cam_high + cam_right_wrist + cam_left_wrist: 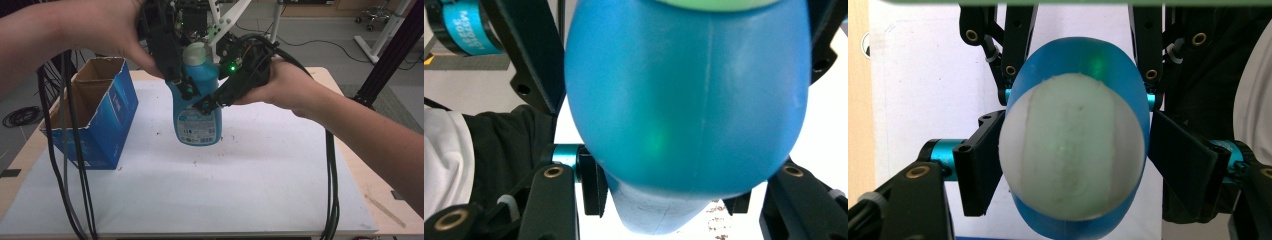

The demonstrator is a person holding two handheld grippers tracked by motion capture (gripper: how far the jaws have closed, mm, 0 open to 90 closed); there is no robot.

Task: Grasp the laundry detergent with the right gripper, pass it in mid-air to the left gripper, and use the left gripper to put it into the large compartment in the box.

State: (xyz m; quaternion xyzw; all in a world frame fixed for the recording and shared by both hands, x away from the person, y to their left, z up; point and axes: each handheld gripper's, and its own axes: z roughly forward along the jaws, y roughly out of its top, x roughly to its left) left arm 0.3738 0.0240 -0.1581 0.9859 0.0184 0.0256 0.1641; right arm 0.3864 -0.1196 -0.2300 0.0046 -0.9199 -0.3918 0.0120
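A blue bottle (197, 112) with a pale cap (195, 52) stands upright over the middle of the white mat (250, 190); I cannot tell whether its base rests on the mat. My left gripper (184, 86) reaches down from the upper left and is shut on the bottle's shoulder. In the left gripper view its pads (979, 167) press both sides of the bottle (1128, 75), below the cap (1073, 150). My right gripper (209, 102) comes from the right and is shut on the bottle's middle. The blue body (684, 100) sits between its jaws in the right gripper view.
An open blue cardboard box (102, 117) stands on the mat's left side, close to the bottle. Black cables hang at the left (70, 165) and right (330, 190). A thin wooden stick (385, 210) lies on the table's right edge.
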